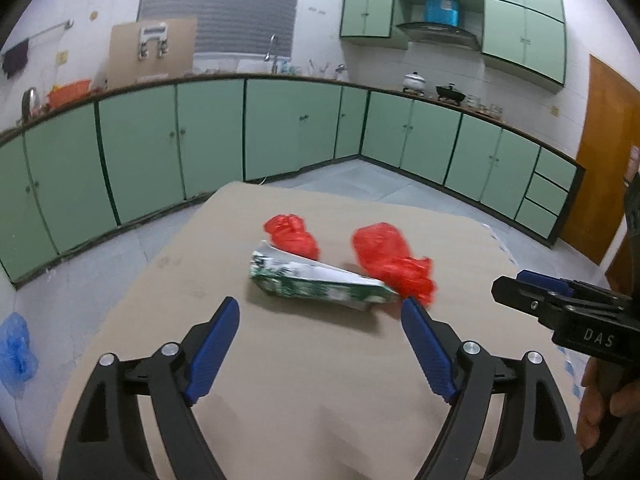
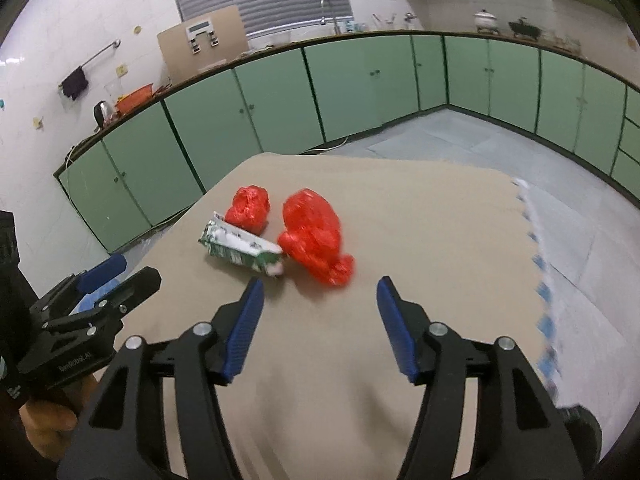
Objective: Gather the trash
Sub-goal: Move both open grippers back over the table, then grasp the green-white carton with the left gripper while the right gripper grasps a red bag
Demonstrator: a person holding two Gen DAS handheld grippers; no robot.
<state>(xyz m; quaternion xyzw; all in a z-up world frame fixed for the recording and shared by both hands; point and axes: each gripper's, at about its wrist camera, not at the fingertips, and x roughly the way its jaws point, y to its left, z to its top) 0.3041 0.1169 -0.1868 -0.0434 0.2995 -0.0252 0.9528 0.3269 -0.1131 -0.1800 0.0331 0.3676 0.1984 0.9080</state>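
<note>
A crushed green-and-white carton (image 1: 316,278) lies on a beige table (image 1: 304,380). A small crumpled red plastic bag (image 1: 292,234) sits just behind it, and a larger red plastic bag (image 1: 390,260) lies at its right end. My left gripper (image 1: 320,312) is open and empty, just short of the carton. In the right wrist view the carton (image 2: 240,250), the small red bag (image 2: 248,208) and the larger red bag (image 2: 314,236) lie ahead. My right gripper (image 2: 320,290) is open and empty, just short of the larger bag. Each gripper shows in the other's view, the right (image 1: 516,286) and the left (image 2: 132,272).
Green kitchen cabinets (image 1: 280,128) run along the walls beyond the table. A blue plastic bag (image 1: 16,352) lies on the floor at the left. The table's far edge (image 1: 320,194) drops to a grey floor. A wooden door (image 1: 608,160) stands at the right.
</note>
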